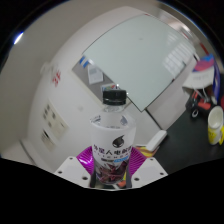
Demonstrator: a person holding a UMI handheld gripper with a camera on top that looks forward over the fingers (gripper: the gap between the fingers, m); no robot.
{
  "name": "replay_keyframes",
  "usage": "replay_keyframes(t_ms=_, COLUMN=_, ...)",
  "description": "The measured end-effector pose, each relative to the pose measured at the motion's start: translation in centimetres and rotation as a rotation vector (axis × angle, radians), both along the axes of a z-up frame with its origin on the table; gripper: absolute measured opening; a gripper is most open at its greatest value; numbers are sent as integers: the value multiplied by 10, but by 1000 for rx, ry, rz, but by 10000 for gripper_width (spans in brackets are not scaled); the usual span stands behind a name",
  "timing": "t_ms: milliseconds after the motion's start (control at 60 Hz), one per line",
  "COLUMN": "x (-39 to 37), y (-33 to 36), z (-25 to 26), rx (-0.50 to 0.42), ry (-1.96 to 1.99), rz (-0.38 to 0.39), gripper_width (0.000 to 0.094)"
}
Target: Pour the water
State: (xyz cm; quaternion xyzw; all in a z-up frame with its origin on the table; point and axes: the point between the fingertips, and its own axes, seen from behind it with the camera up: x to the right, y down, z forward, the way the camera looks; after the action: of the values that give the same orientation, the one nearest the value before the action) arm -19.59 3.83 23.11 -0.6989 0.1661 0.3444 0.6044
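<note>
A clear plastic water bottle (112,135) with a black cap and a white, black and purple label stands upright between my two fingers. The magenta pads (87,157) press on its lower body from both sides, so my gripper (112,165) is shut on it. The bottle's base is hidden between the fingers. The bottle looks lifted, with a pale wall and a window behind it. A yellow-and-white cup (215,123) stands on a dark surface well to the right of the bottle.
A slanted pale wall with a large window pane (130,60) fills the background. Papers or stickers (50,122) hang on the wall at the left. Small colourful objects (198,98) lie on the dark surface (185,135) near the cup.
</note>
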Motion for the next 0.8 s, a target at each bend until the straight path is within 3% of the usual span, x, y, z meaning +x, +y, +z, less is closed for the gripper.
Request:
replay_keyframes(t_ms=167, x=79, y=3, z=34, rx=8, ry=614, rz=38, gripper_width=390)
replay_keyframes(t_ms=433, x=167, y=9, z=-30, rx=-98, ry=1293, rz=0, gripper_width=391)
replay_keyframes(t_ms=600, x=171, y=7, z=-46, rx=-138, ry=1322, rz=14, gripper_width=392)
replay_keyframes(t_ms=700, x=179, y=22, z=-22, rx=-149, ry=1198, rz=57, gripper_width=391)
replay_keyframes(t_ms=800, x=182, y=12, z=17, rx=-101, ry=860, rz=87, gripper_width=390)
